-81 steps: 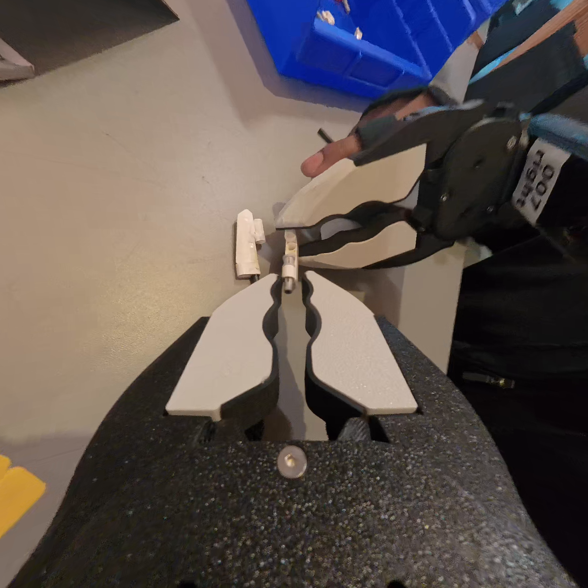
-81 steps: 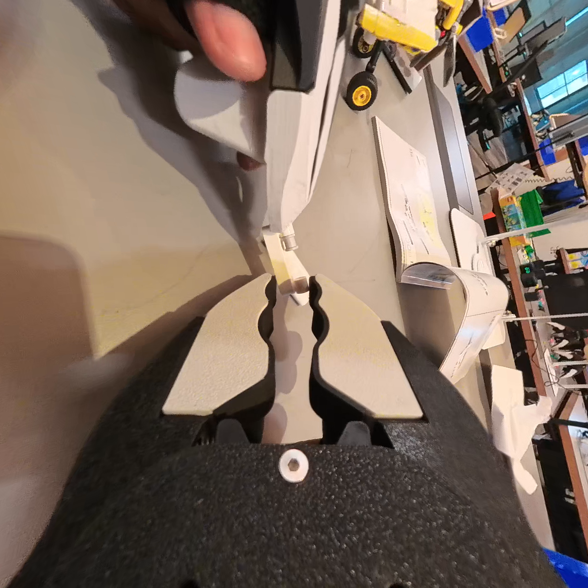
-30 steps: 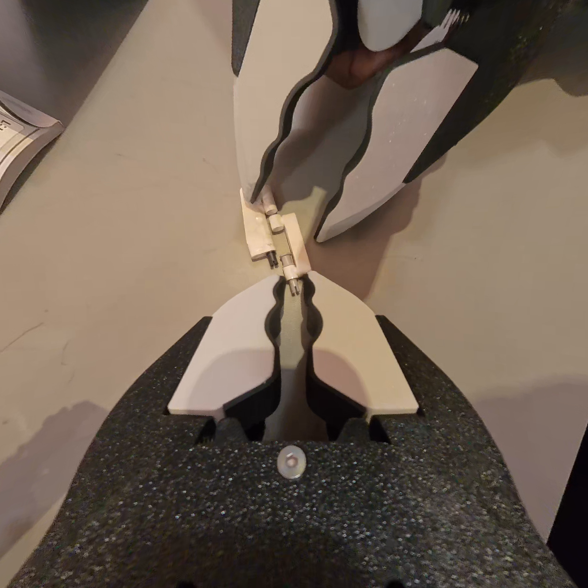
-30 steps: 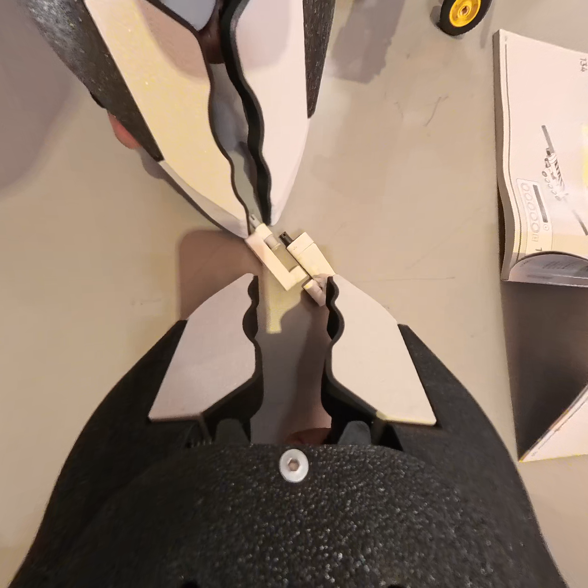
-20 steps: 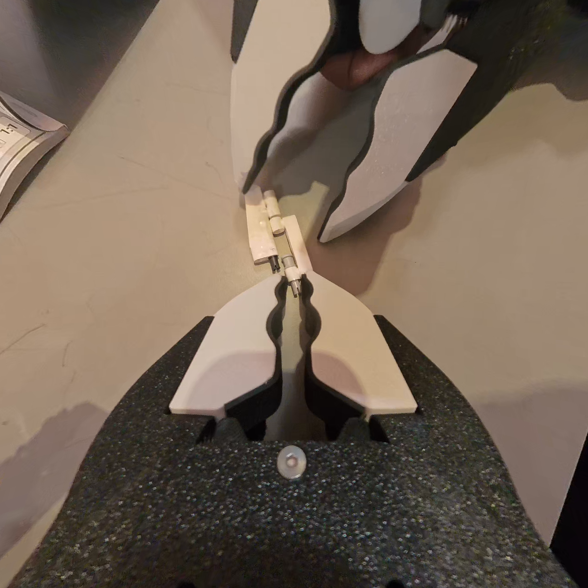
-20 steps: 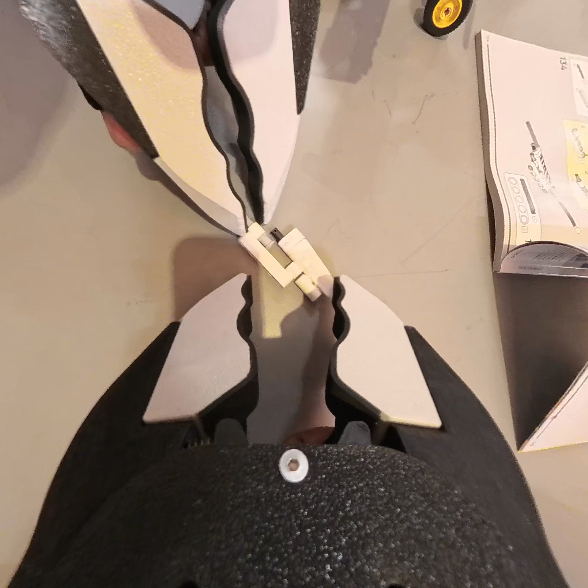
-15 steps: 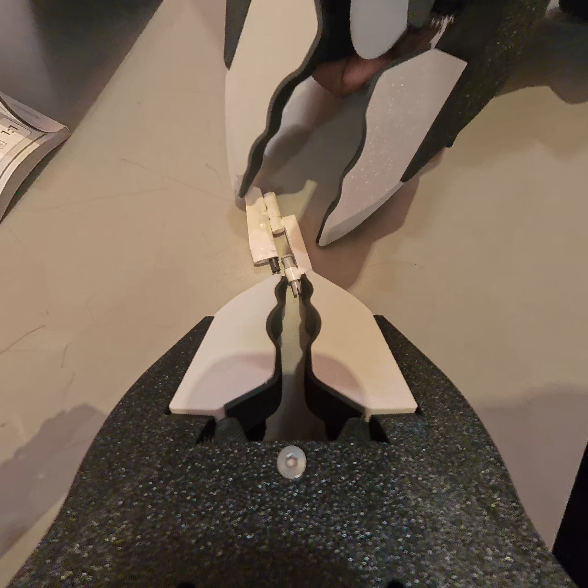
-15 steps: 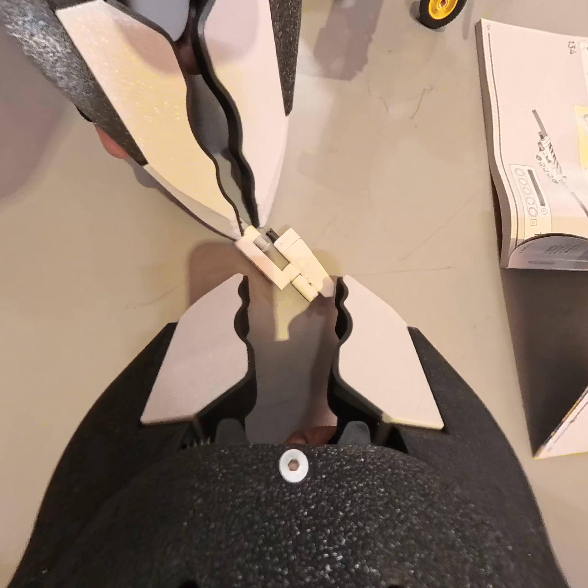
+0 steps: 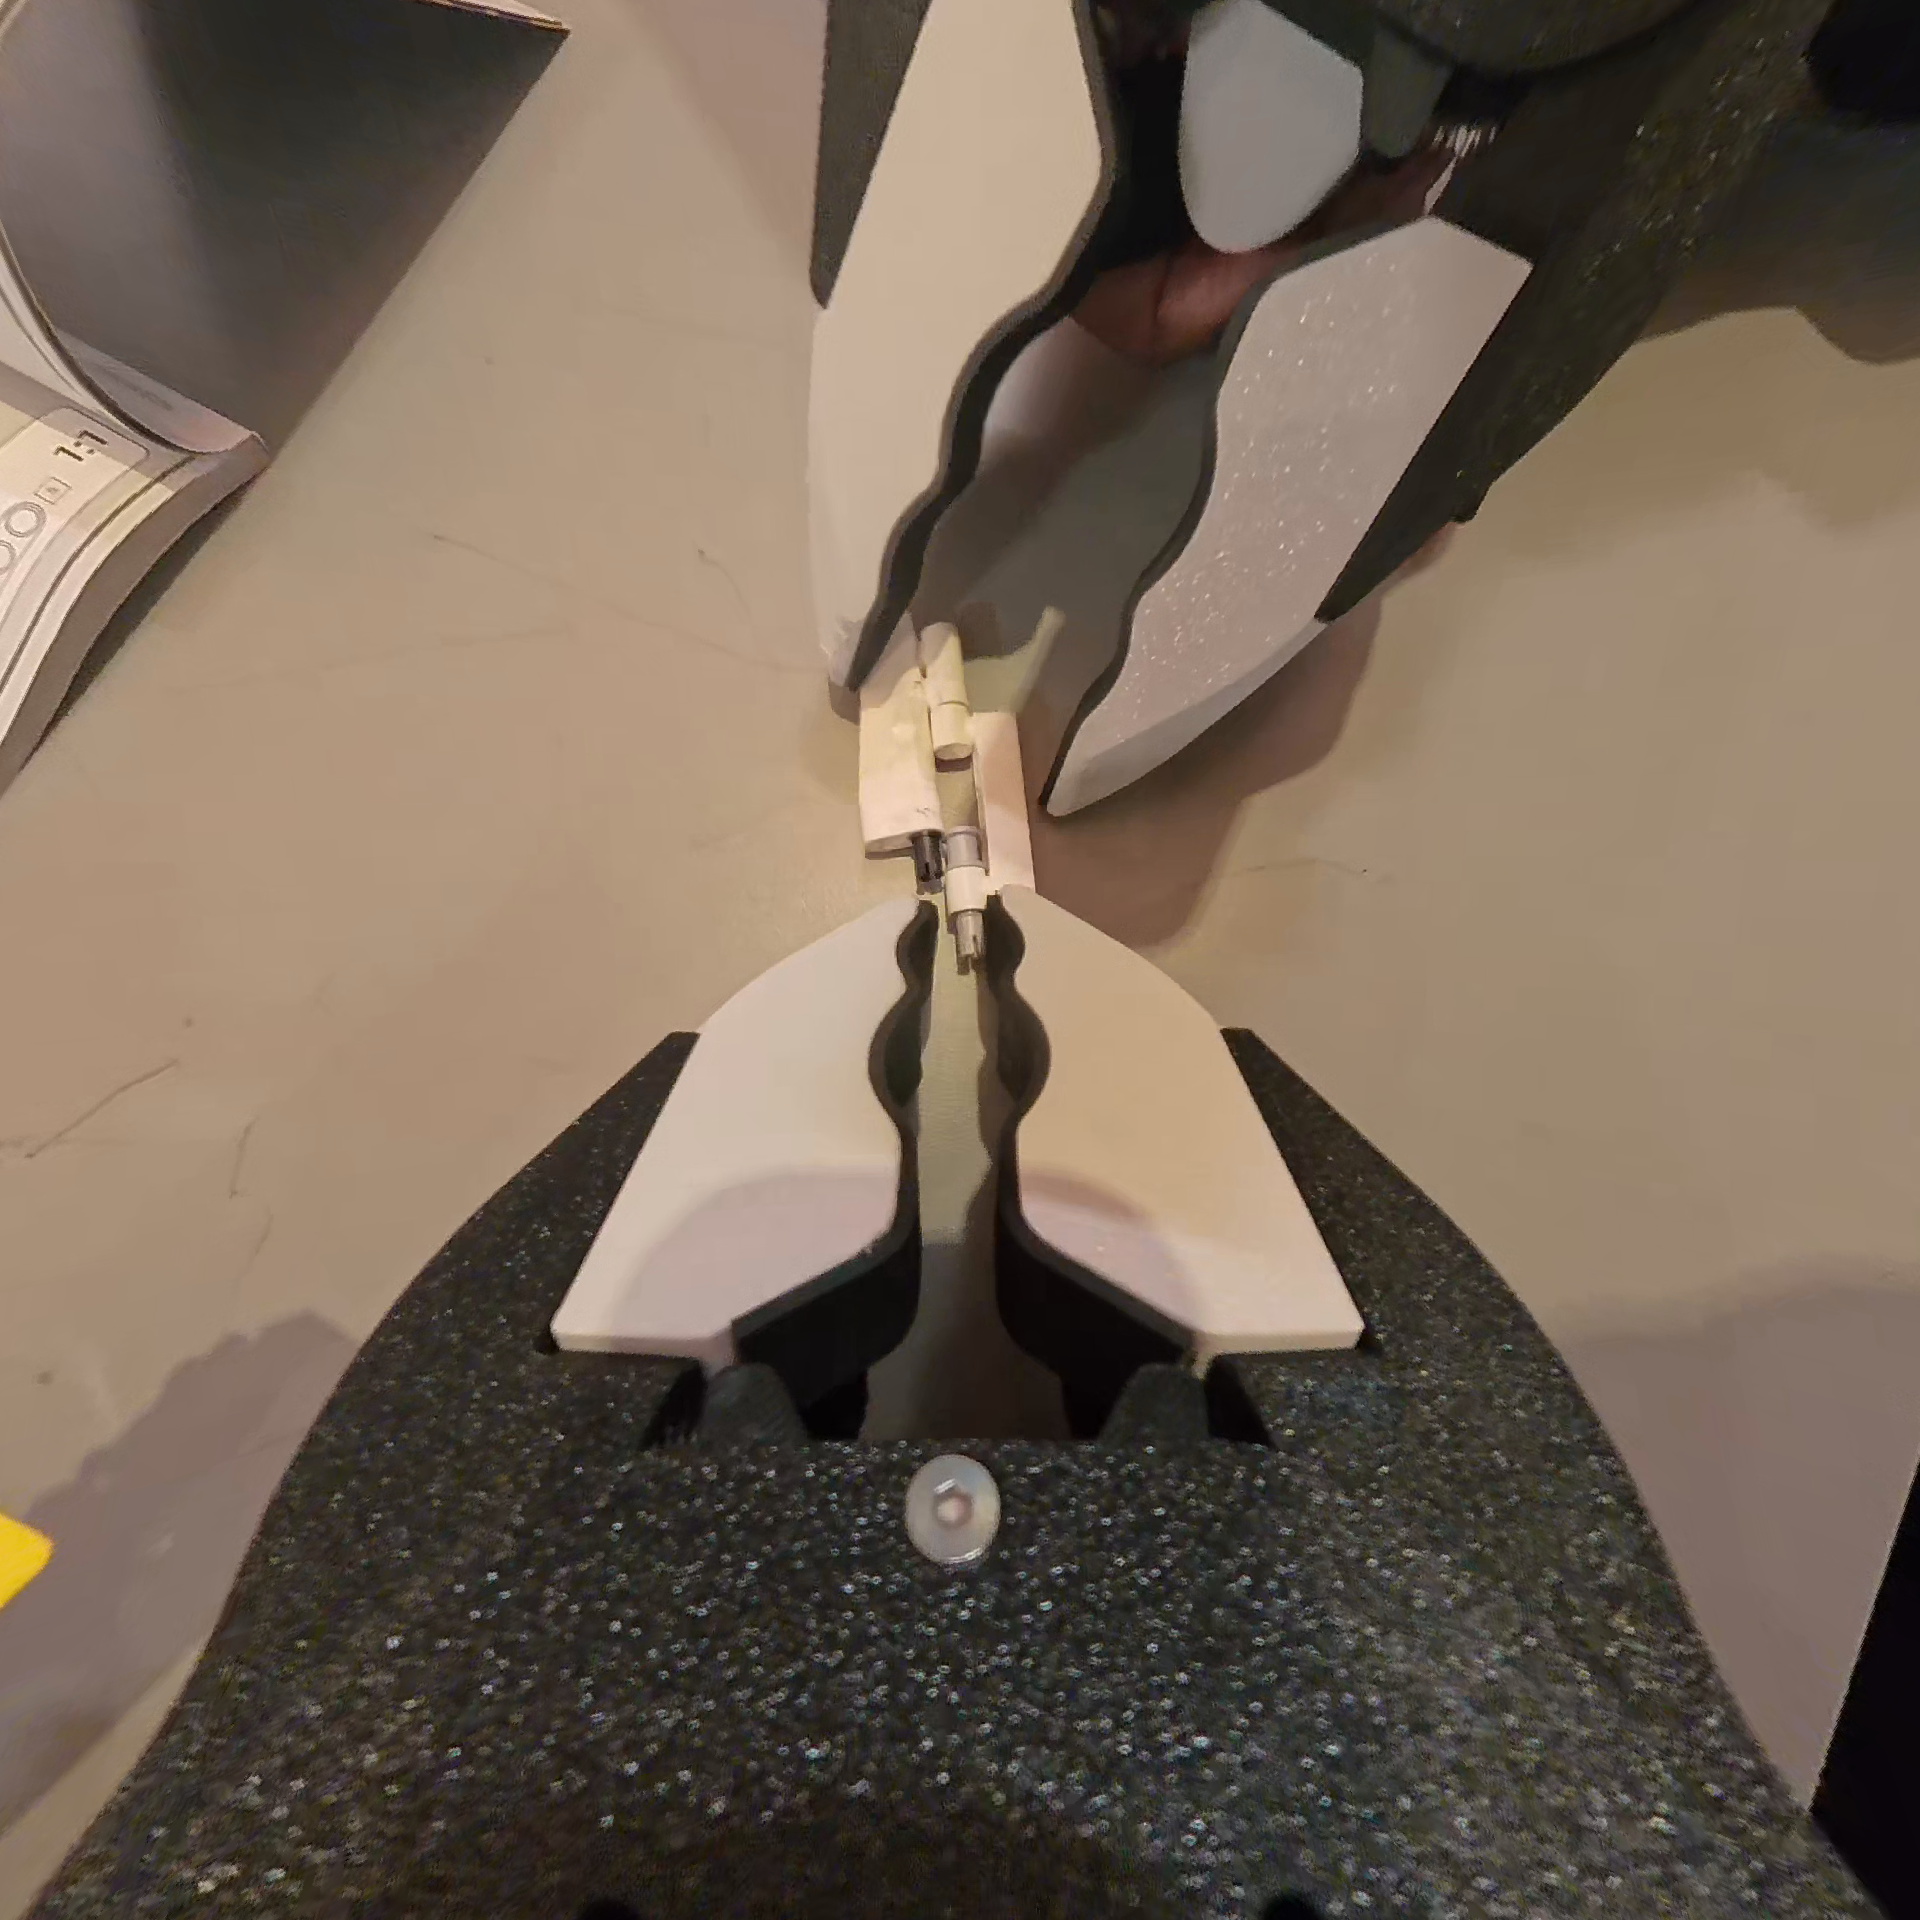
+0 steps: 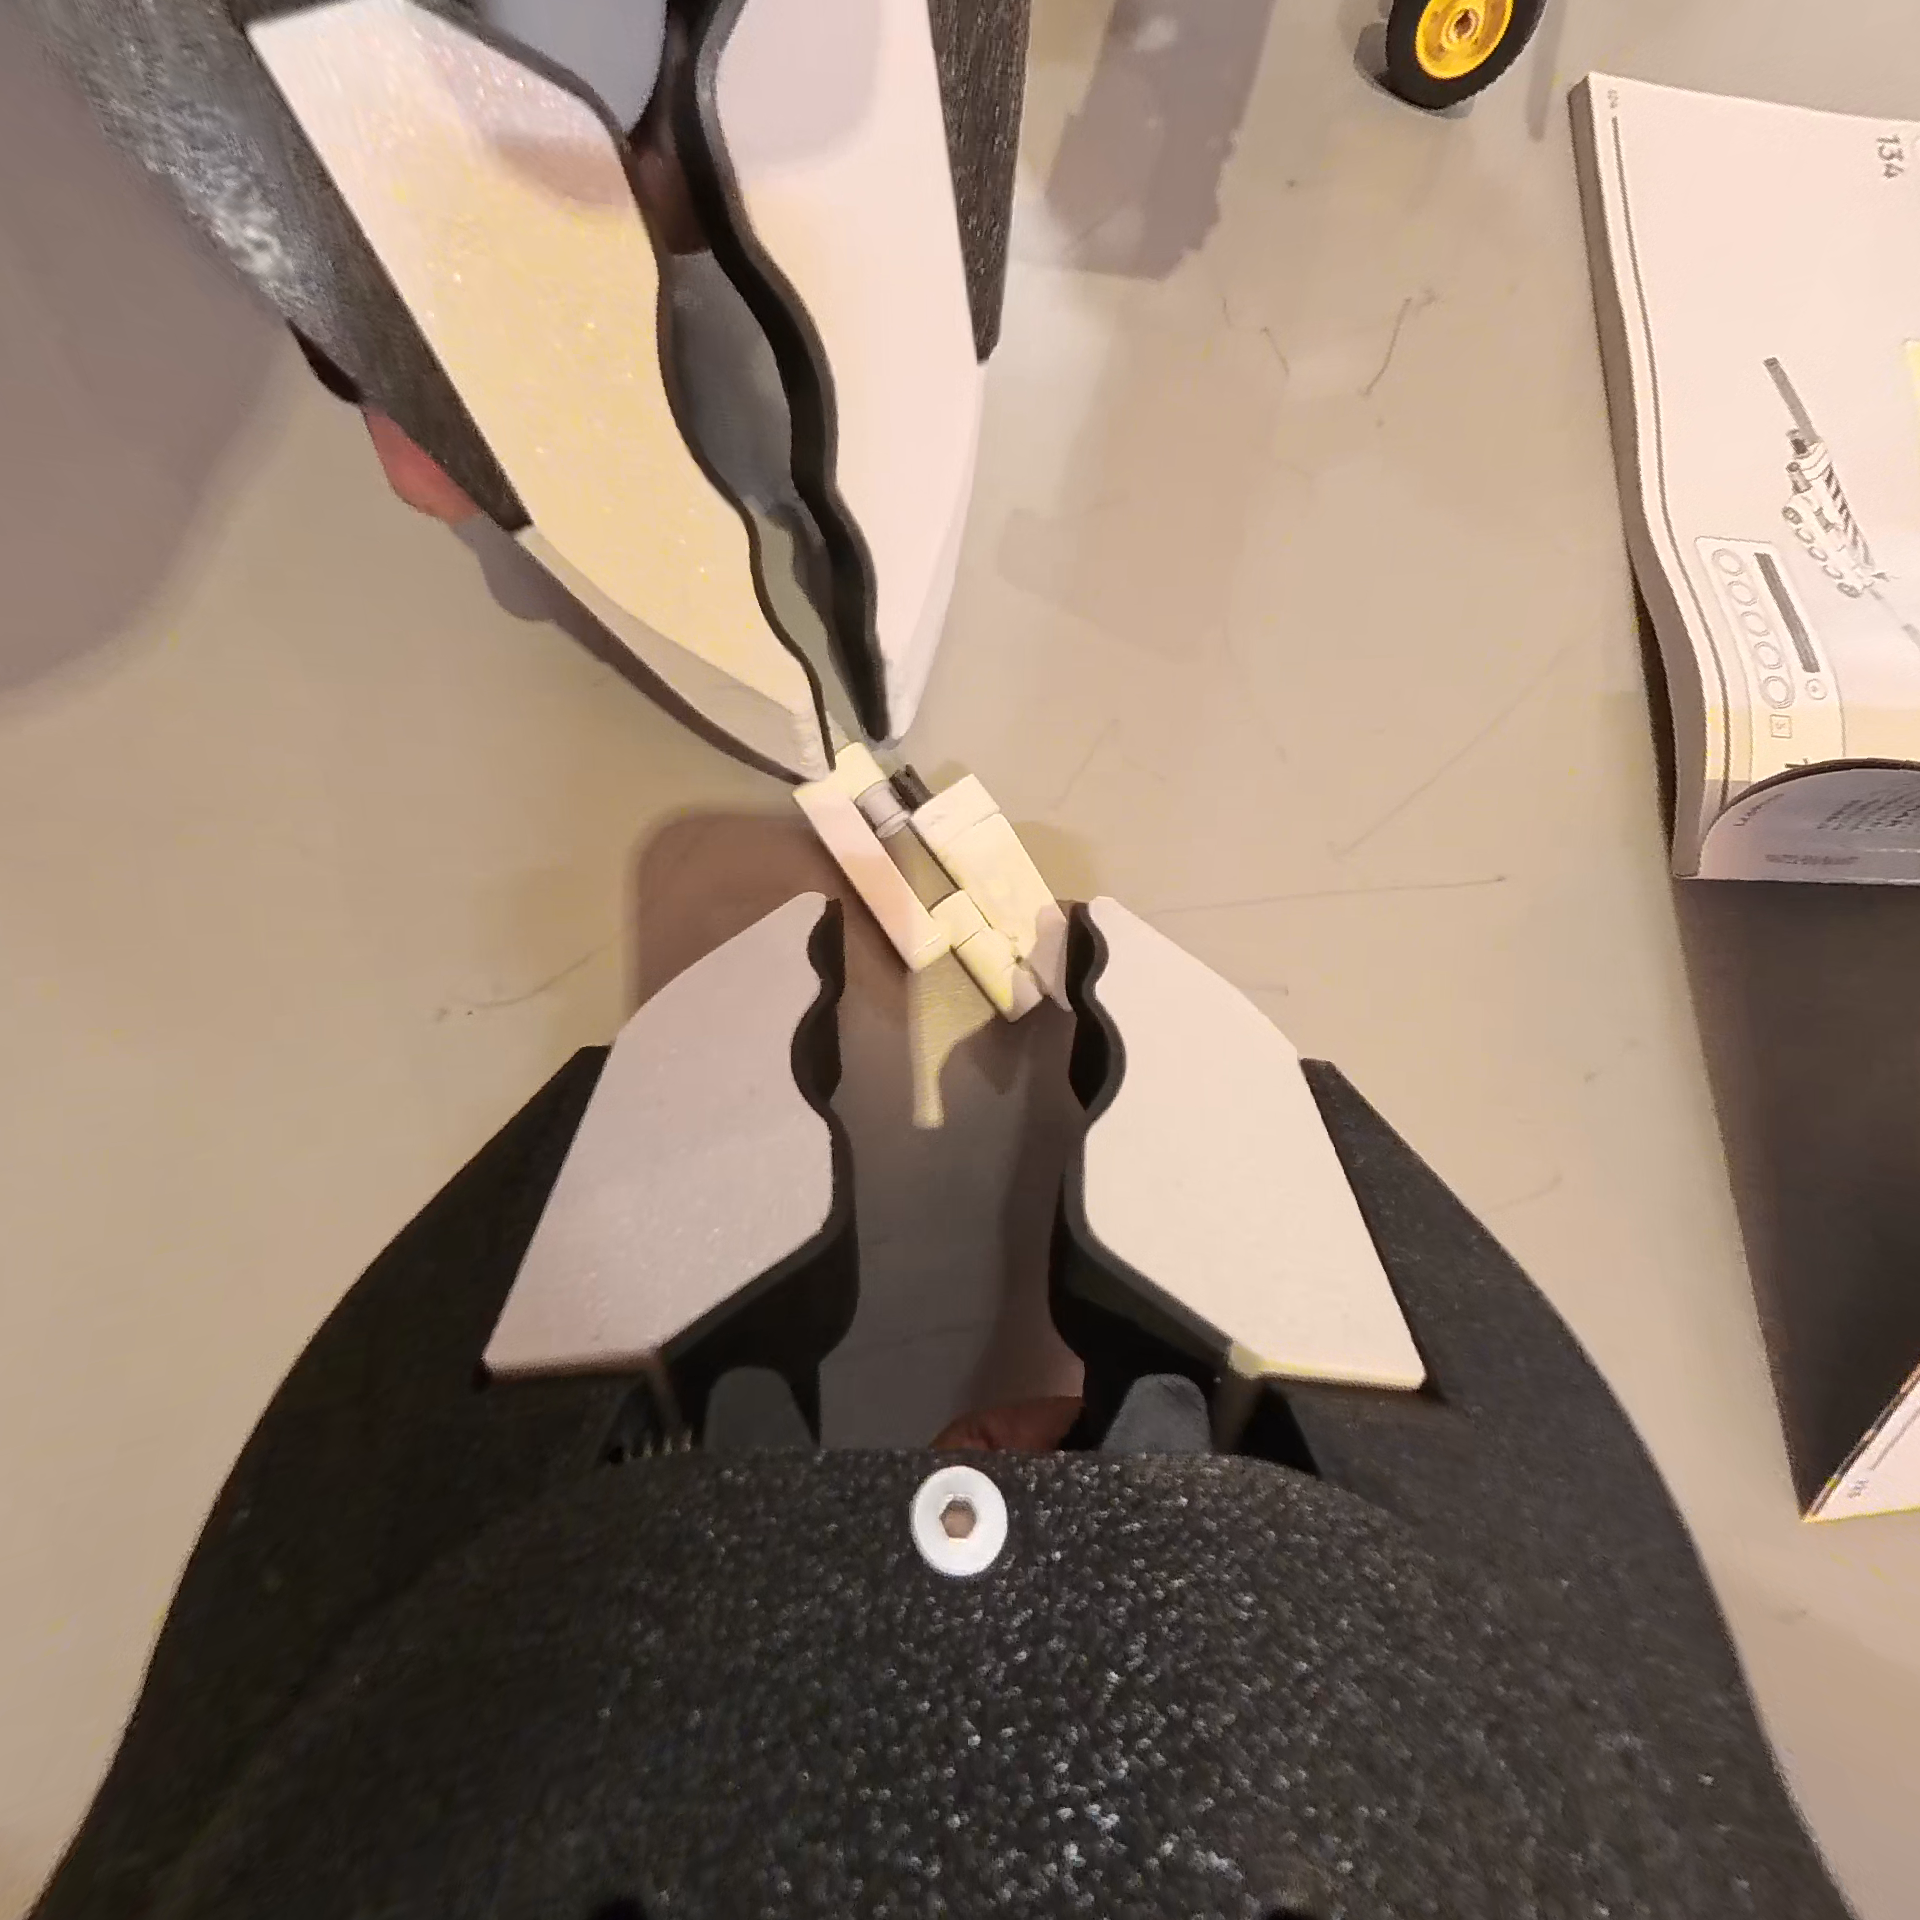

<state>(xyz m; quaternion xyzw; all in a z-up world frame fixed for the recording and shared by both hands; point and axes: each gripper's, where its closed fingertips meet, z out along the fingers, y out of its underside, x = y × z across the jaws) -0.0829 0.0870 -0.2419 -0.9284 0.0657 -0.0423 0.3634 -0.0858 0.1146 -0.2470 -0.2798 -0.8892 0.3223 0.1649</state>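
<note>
Two small white hinge-like pieces lie side by side on the beige table. My left gripper is shut on the end of one white piece that carries a grey pin; the right wrist view shows its tips pinching that piece. The second white piece, with a black pin, rests against the first. My right gripper is open around both pieces. Its right finger touches the second piece; its left finger stands clear. It also shows in the left wrist view.
An open instruction booklet lies to the right, and shows at the left in the left wrist view. A black and yellow wheel sits at the far edge. A yellow part lies at the near left. The grippers are tip to tip, or close to it.
The second white piece, earlier apart on the table, now rests against the held one. My right gripper opened wider, then narrowed a little around both. My left gripper kept its hold.
</note>
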